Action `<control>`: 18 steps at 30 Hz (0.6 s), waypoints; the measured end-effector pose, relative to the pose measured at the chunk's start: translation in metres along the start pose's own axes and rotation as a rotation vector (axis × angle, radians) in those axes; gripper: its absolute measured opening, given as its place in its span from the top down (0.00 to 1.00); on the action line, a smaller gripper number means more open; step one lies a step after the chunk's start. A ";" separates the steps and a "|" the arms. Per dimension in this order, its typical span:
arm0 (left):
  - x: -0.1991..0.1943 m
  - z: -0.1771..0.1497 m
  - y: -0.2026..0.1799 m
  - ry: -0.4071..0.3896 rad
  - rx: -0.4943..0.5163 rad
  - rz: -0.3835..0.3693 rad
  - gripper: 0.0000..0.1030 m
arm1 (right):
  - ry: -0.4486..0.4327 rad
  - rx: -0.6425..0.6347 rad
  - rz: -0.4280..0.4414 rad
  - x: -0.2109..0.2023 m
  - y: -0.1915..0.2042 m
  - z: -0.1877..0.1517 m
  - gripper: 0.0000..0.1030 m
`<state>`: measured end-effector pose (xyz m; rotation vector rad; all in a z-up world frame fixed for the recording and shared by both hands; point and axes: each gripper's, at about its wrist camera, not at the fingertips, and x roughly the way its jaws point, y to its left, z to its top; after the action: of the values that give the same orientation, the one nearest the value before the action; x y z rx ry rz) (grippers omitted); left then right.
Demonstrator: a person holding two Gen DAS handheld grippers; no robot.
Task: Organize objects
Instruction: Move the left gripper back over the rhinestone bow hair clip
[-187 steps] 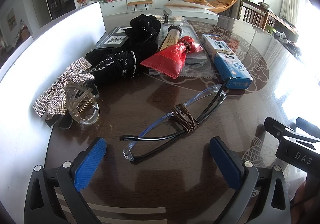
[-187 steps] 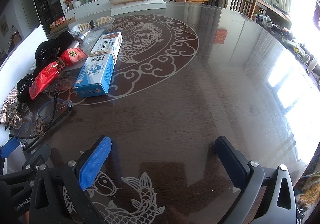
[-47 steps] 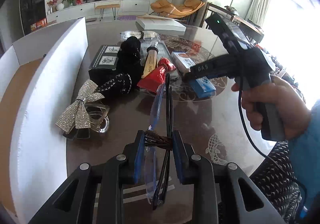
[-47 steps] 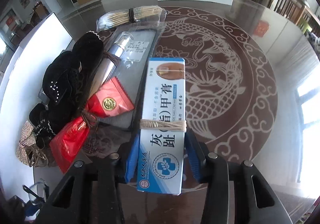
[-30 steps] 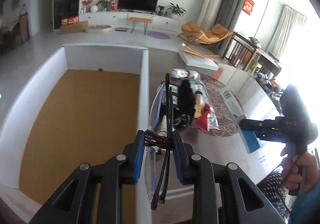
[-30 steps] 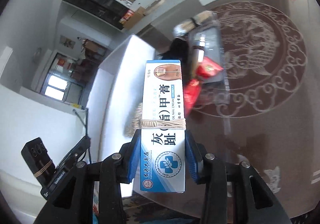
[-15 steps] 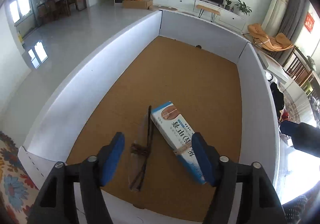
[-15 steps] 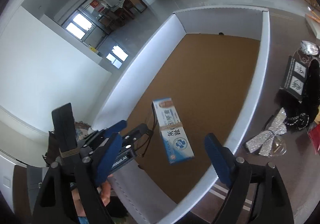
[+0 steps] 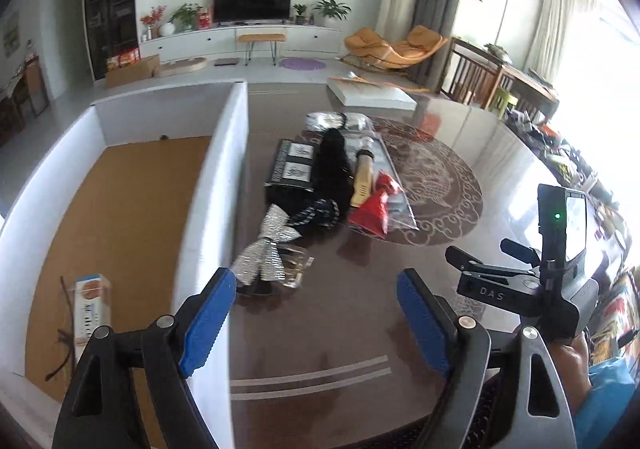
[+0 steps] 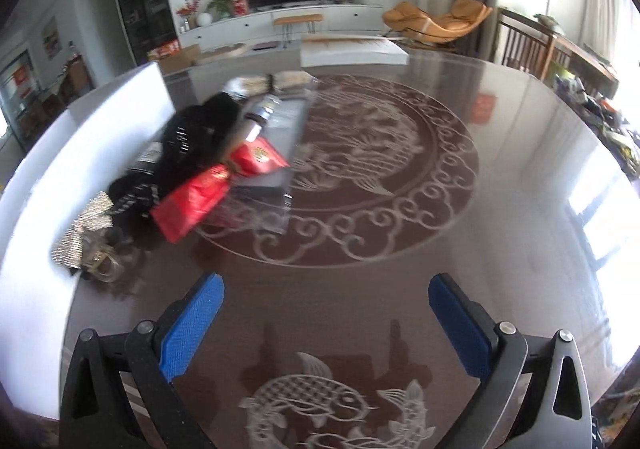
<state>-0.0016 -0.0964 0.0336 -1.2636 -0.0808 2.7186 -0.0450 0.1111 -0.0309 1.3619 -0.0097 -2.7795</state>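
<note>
Over the table's [image 9: 320, 333] near edge, in the left wrist view, the left gripper [image 9: 316, 319] hangs with fingers spread wide and nothing between them. Left of it, the white box [image 9: 224, 185] holds the carton [image 9: 91, 305] and glasses [image 9: 64, 337] on its brown floor. A silver bow [image 9: 266, 249], black fabric [image 9: 332, 177] and a red packet [image 9: 374, 205] lie together just beside the box wall. In the right wrist view, the right gripper [image 10: 326, 323] is likewise spread and empty above the table [image 10: 500, 209], with the red packet [image 10: 212, 189], black fabric [image 10: 196, 137] and bow [image 10: 82, 233] ahead to its left.
</note>
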 end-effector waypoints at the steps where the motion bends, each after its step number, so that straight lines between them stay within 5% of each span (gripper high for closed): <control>1: 0.007 0.002 -0.011 0.014 0.013 -0.014 0.20 | 0.001 0.007 -0.028 0.006 -0.010 -0.004 0.01; 7: 0.021 -0.006 -0.052 0.042 0.104 0.014 0.20 | -0.016 0.053 -0.034 0.000 -0.034 -0.014 0.01; 18: 0.044 0.009 -0.050 0.027 0.208 0.165 0.20 | 0.012 0.077 -0.002 0.006 -0.031 -0.021 0.01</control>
<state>-0.0306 -0.0406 0.0117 -1.2973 0.3137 2.7546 -0.0331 0.1417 -0.0496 1.3961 -0.1157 -2.8004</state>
